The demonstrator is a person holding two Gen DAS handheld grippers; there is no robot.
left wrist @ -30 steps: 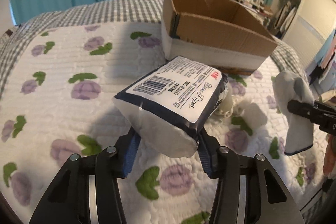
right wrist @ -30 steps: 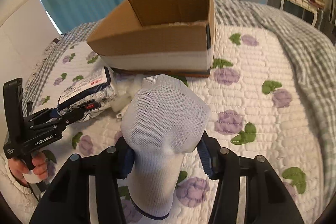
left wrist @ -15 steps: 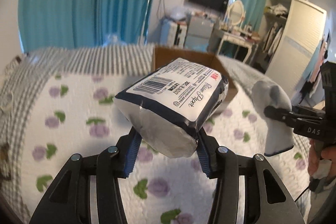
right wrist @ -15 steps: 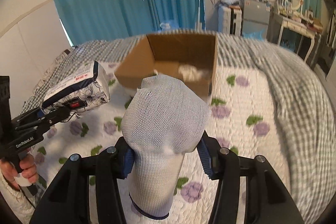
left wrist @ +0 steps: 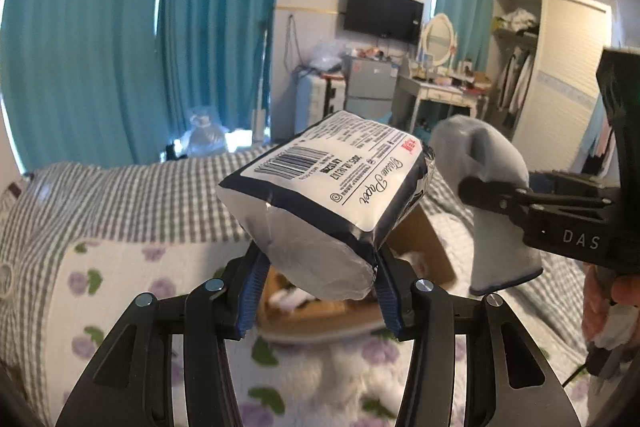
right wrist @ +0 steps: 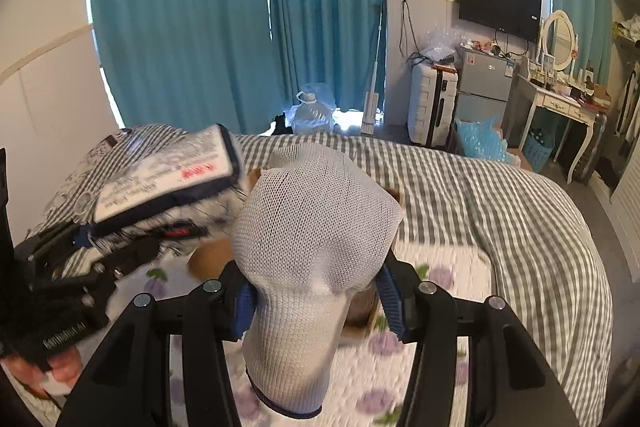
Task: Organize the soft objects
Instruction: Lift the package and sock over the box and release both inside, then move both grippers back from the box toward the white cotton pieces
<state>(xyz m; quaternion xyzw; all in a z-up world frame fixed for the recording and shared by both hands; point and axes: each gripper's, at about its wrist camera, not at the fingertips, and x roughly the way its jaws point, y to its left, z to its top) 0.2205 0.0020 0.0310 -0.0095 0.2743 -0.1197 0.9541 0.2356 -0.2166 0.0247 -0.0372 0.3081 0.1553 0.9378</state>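
My left gripper (left wrist: 316,291) is shut on a tissue paper pack (left wrist: 324,203), white with a dark blue border and a barcode label, held in the air above the open cardboard box (left wrist: 424,247). My right gripper (right wrist: 316,291) is shut on a white mesh sock (right wrist: 312,251), also held above the box (right wrist: 208,259), which is mostly hidden behind it. The sock shows in the left wrist view (left wrist: 492,187) to the right of the pack. The pack shows in the right wrist view (right wrist: 168,179) at left. White soft things (left wrist: 288,297) lie inside the box.
The box stands on a bed with a white quilt with purple flowers (left wrist: 120,291) and a grey checked blanket (right wrist: 500,203). Teal curtains (right wrist: 224,15), a suitcase (right wrist: 432,107), a small fridge (right wrist: 484,83) and a dressing table (right wrist: 560,103) stand beyond the bed.
Both grippers have risen and moved forward over the box with their loads. The view tilted up from the quilt to the room. The grips have not changed.
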